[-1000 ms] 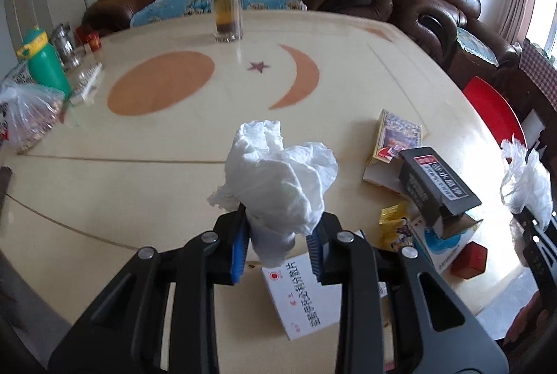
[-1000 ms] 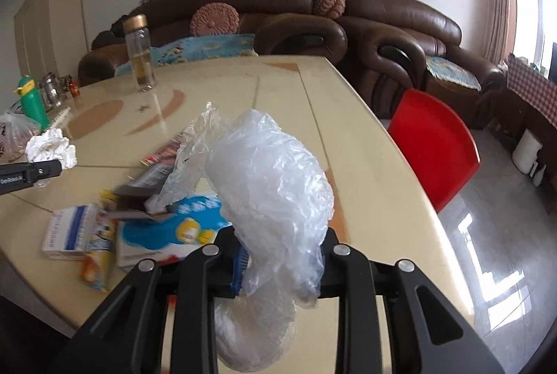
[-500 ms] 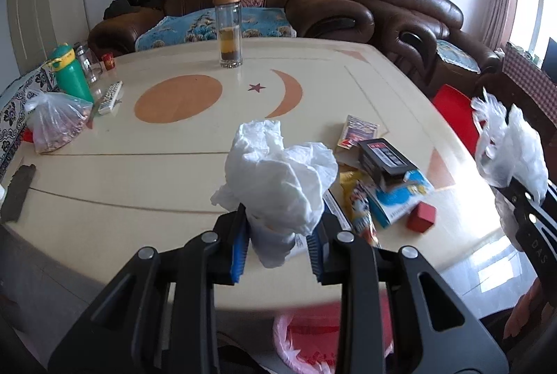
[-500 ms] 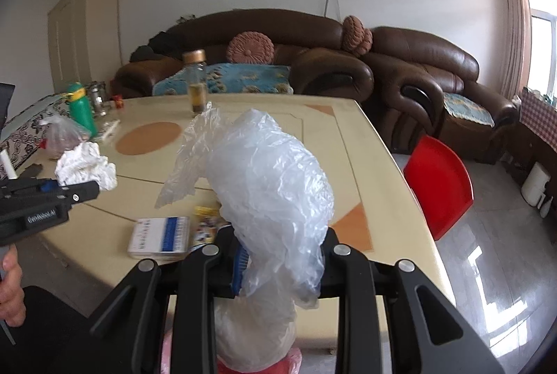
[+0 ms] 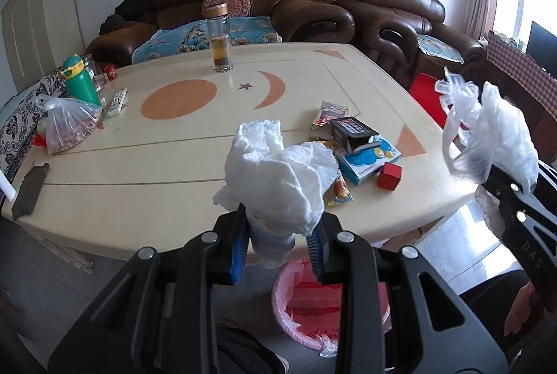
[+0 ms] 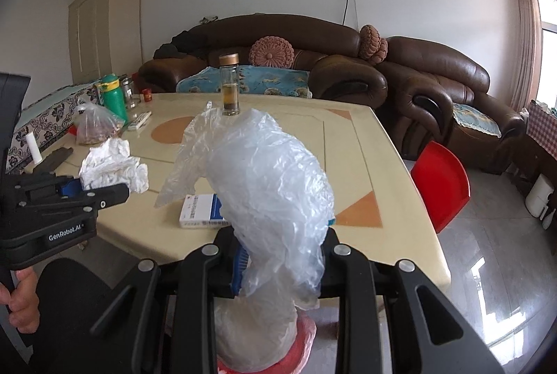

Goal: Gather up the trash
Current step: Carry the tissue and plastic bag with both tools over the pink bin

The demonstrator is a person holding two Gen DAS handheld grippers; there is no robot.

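While both loads hung off the table (image 5: 139,165) edge | left gripper (image 5: 276,247) pinched crumpled tissue (image 5: 278,179); right gripper (image 6: 282,266) pinched clear plastic bag (image 6: 264,186) | step: carry to pink-lined bin (image 5: 313,308) below | next, likely: centre above, part jaws

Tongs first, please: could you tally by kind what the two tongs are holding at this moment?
Crumpled tissue: 1, in the left tongs
Clear plastic bag: 1, in the right tongs
Total: 2
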